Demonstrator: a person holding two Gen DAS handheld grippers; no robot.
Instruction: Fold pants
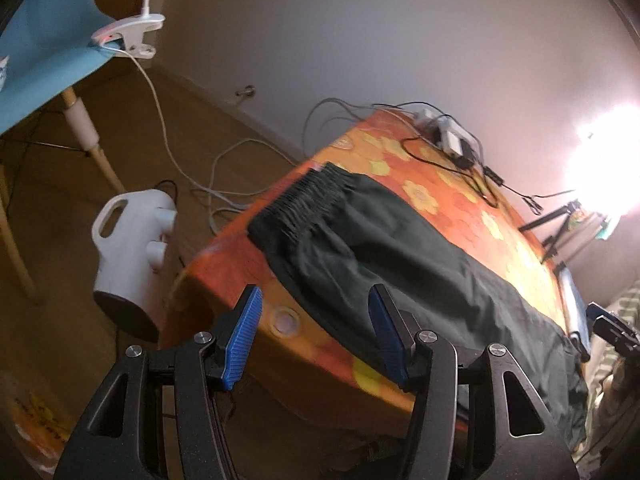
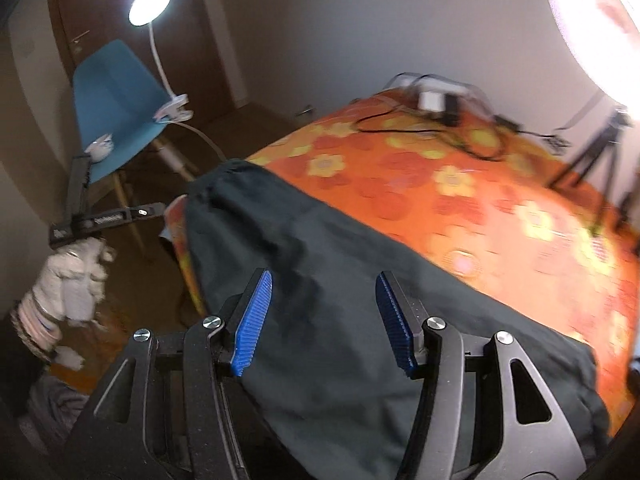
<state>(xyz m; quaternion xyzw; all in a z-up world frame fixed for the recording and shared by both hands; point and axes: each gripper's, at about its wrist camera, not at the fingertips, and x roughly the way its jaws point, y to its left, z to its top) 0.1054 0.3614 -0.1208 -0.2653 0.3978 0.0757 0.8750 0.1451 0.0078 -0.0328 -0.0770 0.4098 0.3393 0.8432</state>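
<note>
Dark green pants (image 1: pixel 400 248) lie flat along the near edge of a table covered with an orange flowered cloth (image 1: pixel 440 184). Their elastic waistband (image 1: pixel 312 196) is at the far left corner. My left gripper (image 1: pixel 316 296) hovers open above the table's near edge, over the pants' upper part, with nothing between its blue pads (image 1: pixel 244 340). In the right wrist view the pants (image 2: pixel 320 240) fill the foreground, with the waistband (image 2: pixel 224 176) at the far end. My right gripper (image 2: pixel 324 280) hangs open over the fabric, apart from it.
A blue chair (image 2: pixel 112 96) with a clip lamp (image 2: pixel 172 108) stands to the left. On the floor by the table sits a white jug-shaped appliance (image 1: pixel 132 248). Cables and a power strip (image 1: pixel 452 136) lie at the table's far end, a tripod (image 2: pixel 596 152) at the right. A gloved hand (image 2: pixel 76 264) is at left.
</note>
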